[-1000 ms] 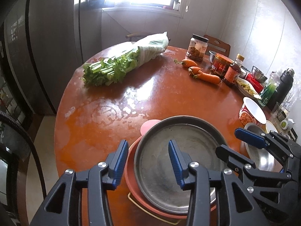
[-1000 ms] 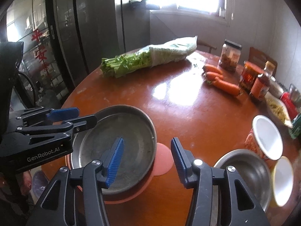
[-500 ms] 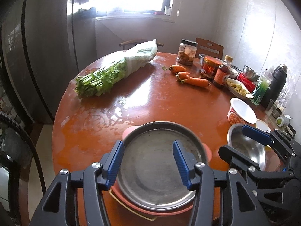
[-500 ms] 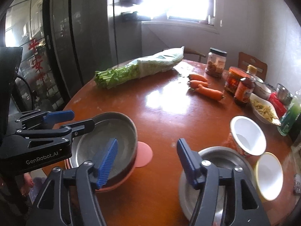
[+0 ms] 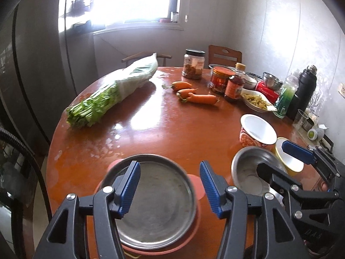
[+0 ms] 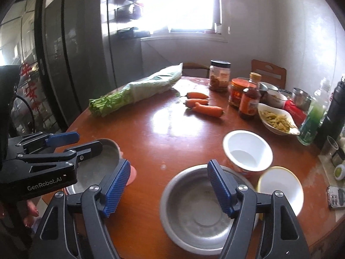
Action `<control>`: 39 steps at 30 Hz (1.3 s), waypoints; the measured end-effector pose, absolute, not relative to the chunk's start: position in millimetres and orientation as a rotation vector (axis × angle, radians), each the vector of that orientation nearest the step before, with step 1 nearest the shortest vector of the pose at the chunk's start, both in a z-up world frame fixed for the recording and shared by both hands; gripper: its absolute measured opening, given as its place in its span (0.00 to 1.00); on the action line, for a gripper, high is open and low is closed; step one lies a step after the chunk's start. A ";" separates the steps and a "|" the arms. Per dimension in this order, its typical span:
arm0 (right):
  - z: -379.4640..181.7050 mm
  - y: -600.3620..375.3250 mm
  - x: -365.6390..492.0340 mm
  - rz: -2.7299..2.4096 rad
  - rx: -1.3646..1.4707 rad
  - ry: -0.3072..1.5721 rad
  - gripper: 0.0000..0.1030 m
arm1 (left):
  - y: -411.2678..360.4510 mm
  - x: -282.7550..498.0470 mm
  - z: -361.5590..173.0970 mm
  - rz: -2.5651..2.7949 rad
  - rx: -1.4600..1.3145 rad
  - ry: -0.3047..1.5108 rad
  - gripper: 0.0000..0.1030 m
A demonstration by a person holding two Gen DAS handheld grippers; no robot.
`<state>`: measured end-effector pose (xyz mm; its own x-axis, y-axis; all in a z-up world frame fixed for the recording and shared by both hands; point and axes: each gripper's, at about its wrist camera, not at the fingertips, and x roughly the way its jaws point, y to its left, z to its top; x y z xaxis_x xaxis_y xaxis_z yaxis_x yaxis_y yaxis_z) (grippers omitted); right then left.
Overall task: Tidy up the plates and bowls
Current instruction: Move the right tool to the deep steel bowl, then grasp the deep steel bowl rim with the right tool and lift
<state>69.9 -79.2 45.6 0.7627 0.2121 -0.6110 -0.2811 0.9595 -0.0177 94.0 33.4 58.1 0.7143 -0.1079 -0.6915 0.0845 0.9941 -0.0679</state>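
Both grippers are sitting farther back and higher than a second ago, so more of the table (image 5: 172, 129) is showing, and the steel bowl (image 6: 200, 211) is now lying under the right gripper (image 6: 170, 191) instead of the metal plate (image 5: 155, 202). That plate is resting flat on a pink plate (image 5: 195, 181) at the near edge, below the left gripper (image 5: 170, 185), whose jaws are opening with nothing pinched between them. The right jaws are also opening, empty, straddling the steel bowl's far rim from above. Just beside it are standing a red-and-white bowl (image 6: 248, 153) and a yellow bowl (image 6: 282, 190), apparently touching. Judging from this, a careless grab could be knocking those neighbours, or the slick steel rim could be slipping from the pads; the stacked plates, close to the edge, could be sliding off.
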 end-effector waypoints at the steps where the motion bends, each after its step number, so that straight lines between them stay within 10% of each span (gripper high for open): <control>1: 46.5 -83.4 69.9 0.264 -0.106 0.648 0.73 | 28.6 94.9 58.8 -0.111 -0.026 0.768 0.55; 39: 6.7 -208.5 45.3 0.141 0.068 0.771 0.73 | -83.1 133.9 10.5 -0.249 0.089 0.909 0.59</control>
